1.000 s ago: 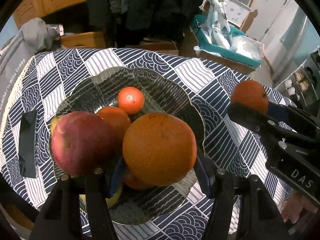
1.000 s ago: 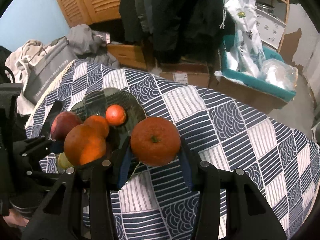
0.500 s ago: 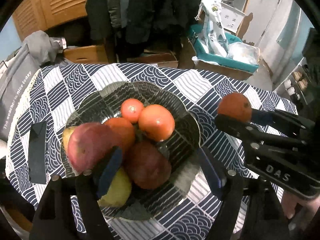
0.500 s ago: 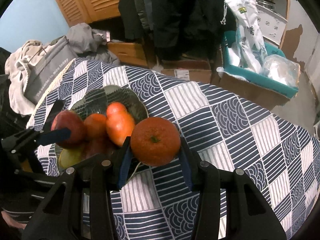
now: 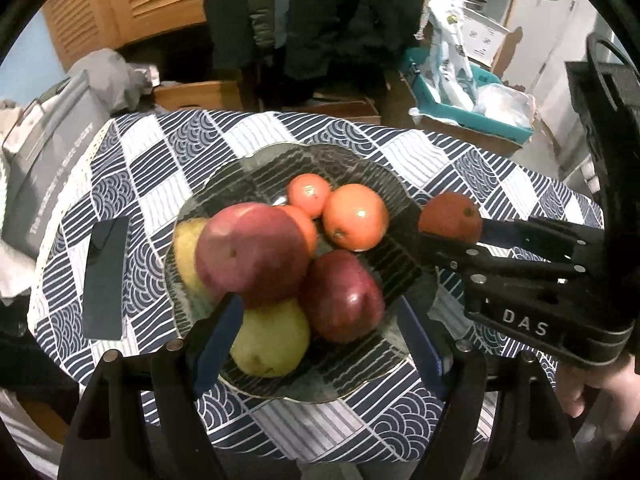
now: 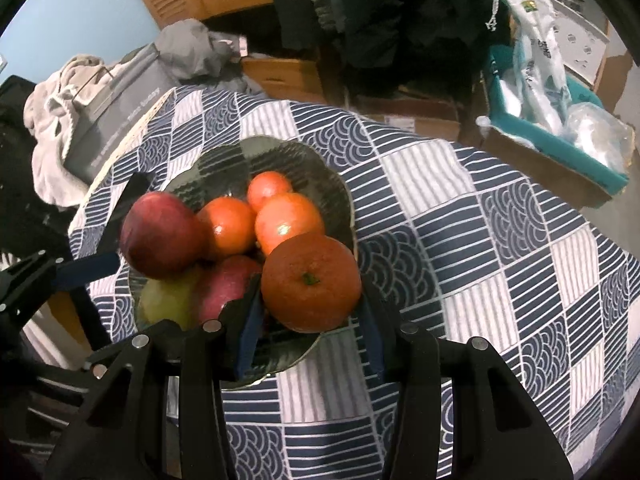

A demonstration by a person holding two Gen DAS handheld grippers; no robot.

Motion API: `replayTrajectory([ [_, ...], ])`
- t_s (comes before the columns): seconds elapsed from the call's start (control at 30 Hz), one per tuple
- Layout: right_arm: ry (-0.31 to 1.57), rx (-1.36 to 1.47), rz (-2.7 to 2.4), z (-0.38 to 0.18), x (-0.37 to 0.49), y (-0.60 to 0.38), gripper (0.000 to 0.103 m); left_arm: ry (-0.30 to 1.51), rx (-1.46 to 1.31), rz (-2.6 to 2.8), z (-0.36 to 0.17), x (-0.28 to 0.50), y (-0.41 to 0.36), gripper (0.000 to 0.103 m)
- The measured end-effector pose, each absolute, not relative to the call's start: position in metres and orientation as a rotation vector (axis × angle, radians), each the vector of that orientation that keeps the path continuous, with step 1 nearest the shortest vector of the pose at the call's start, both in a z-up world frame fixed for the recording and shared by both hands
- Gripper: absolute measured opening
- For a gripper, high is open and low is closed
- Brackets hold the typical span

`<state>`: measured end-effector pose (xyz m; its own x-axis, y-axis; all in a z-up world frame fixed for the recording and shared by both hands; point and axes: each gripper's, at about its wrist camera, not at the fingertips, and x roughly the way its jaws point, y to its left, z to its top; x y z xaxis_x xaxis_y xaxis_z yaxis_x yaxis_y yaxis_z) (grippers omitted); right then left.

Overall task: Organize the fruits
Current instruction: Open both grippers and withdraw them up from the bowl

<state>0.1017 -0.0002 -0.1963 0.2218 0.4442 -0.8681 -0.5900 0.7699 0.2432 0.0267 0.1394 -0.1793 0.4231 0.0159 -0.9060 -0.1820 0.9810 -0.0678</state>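
Fruit is nearly all gathered: the glass plate (image 5: 256,168) on the checked surface (image 6: 500,240) already carries two red apples, two pears and three oranges. The right gripper (image 6: 310,316) has its jaws clamped on the last orange (image 6: 310,282), poised over the plate's near rim and not yet set down. The left gripper (image 5: 320,340) hangs above the pile, jaws wide with nothing between them.

I see a dark glass plate (image 5: 404,236) at frame center, heaped with fruit: two red apples (image 5: 252,254), two yellow-green pears (image 5: 272,340) underneath at lower left, and three oranges (image 5: 355,222) toward the back. One more orange (image 6: 311,282), stem facing me, sits pinched in my right gripper (image 6: 310,320) over the plate's right rim.
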Motion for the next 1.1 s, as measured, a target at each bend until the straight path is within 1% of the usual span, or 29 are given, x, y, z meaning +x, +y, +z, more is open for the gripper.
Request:
replayTrajectory([
  [0.1,1.15,-0.135,0.733,-0.196,0.1,0.003,0.046,1.129,-0.185,0.13,-0.179,0.023,0.145,0.08],
  [0.27,1.124,-0.111,0.751,-0.184,0.097,0.003,0.054,1.122,-0.182,0.141,-0.175,0.021,0.147,0.08],
  [0.53,1.048,-0.1,0.713,-0.148,0.092,-0.011,0.054,1.095,-0.183,0.137,-0.158,0.018,0.143,0.08],
  [0.6,1.014,-0.109,0.69,-0.135,0.089,-0.014,0.057,1.077,-0.187,0.133,-0.15,0.016,0.141,0.08],
  [0.77,0.94,-0.121,0.654,-0.105,0.079,-0.023,0.061,1.013,-0.163,0.125,-0.126,0.011,0.134,0.08],
  [0.83,0.901,-0.142,0.625,-0.092,0.073,-0.027,0.064,0.988,-0.166,0.12,-0.117,0.009,0.132,0.08],
  [0.9,0.871,-0.146,0.602,-0.083,0.069,-0.032,0.07,0.959,-0.178,0.112,-0.106,0.005,0.132,0.081],
  [1.0,0.833,-0.143,0.59,-0.069,0.061,-0.042,0.071,0.928,-0.183,0.113,-0.095,0.002,0.13,0.086],
  [1.1,0.798,-0.136,0.568,-0.057,0.052,-0.053,0.072,0.89,-0.177,0.115,-0.082,-0.001,0.127,0.086],
])
